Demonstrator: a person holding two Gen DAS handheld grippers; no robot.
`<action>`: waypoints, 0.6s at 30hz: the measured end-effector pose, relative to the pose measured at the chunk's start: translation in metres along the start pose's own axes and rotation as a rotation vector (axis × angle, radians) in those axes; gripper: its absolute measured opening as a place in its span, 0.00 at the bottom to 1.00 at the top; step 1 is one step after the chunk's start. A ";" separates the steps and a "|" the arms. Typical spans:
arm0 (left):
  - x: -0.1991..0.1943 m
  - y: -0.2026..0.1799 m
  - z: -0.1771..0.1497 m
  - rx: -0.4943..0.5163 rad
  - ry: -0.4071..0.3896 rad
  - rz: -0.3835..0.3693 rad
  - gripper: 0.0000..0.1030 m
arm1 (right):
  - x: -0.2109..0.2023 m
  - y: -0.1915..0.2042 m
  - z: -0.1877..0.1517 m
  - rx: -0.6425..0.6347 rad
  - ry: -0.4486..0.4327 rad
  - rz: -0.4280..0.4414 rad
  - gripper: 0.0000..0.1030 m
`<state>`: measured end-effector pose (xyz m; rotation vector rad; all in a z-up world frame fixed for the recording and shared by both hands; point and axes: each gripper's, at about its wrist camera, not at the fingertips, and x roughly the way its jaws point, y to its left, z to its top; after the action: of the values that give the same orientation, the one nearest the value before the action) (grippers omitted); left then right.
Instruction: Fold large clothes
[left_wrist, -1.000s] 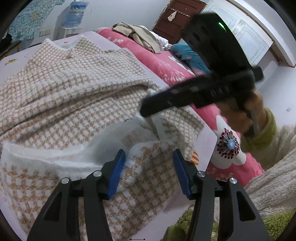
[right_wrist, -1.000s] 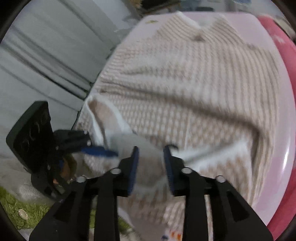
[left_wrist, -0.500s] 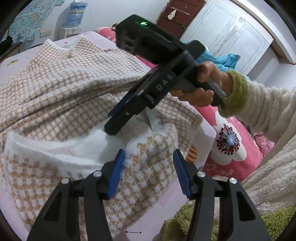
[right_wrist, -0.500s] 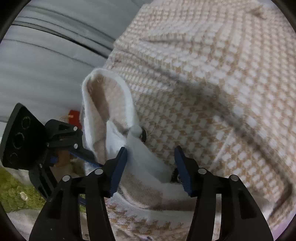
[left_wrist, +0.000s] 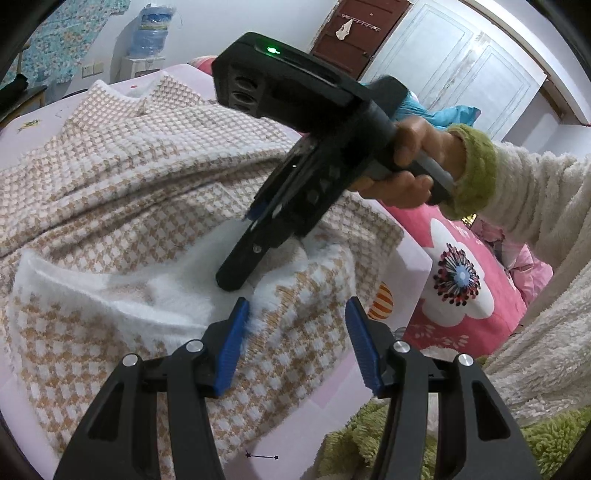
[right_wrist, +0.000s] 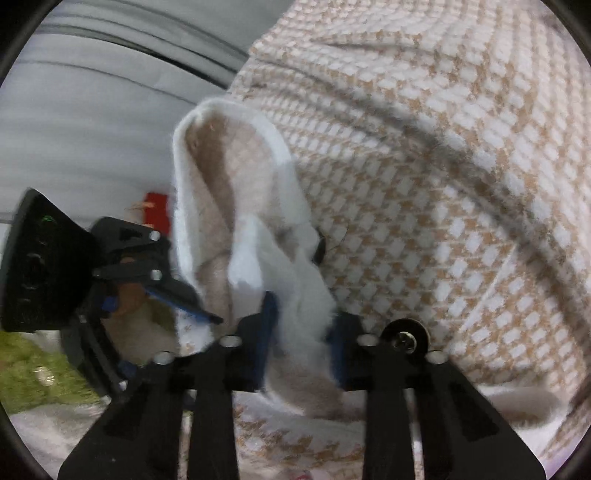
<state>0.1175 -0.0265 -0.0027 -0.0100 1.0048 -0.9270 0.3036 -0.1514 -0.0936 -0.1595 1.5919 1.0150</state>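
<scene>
- Tan-and-white houndstooth knit: a large sweater (left_wrist: 122, 192) is spread across a pale pink bed sheet (left_wrist: 410, 258), its fluffy white hem band (left_wrist: 92, 291) bunched at the near edge.
- The left gripper (left_wrist: 295, 332) is held low over the hem with its blue-padded fingers (left_wrist: 231, 347) spread wide; the left pad touches the white fuzz, and nothing is clamped between them.
- The right gripper (right_wrist: 301, 339) is seen pinched onto a fold of the white hem; cloth fills the gap between its fingers.
- In the left wrist view the right gripper's black body (left_wrist: 295, 122) slants down into the cloth, gripped by a hand (left_wrist: 410, 162) in a green-cuffed fleece sleeve.
- A dark button (right_wrist: 320, 251) seems to sit just above the pinched fold; the view is blurred there.
- A pink floral quilt (left_wrist: 461, 288) is noted to the right, and a green shaggy rug (left_wrist: 354, 443) below.
</scene>
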 end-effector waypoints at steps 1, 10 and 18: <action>-0.001 0.001 0.001 -0.002 -0.005 0.010 0.50 | -0.001 0.009 -0.005 -0.012 -0.019 -0.047 0.12; 0.001 0.025 0.019 -0.039 -0.038 0.099 0.50 | -0.024 0.050 -0.003 -0.130 -0.208 -0.324 0.10; 0.016 0.049 0.025 -0.094 -0.012 0.109 0.50 | -0.023 0.016 -0.008 0.025 -0.295 -0.308 0.38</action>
<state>0.1711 -0.0166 -0.0197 -0.0394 1.0267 -0.7786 0.2949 -0.1560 -0.0662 -0.2201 1.2647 0.7407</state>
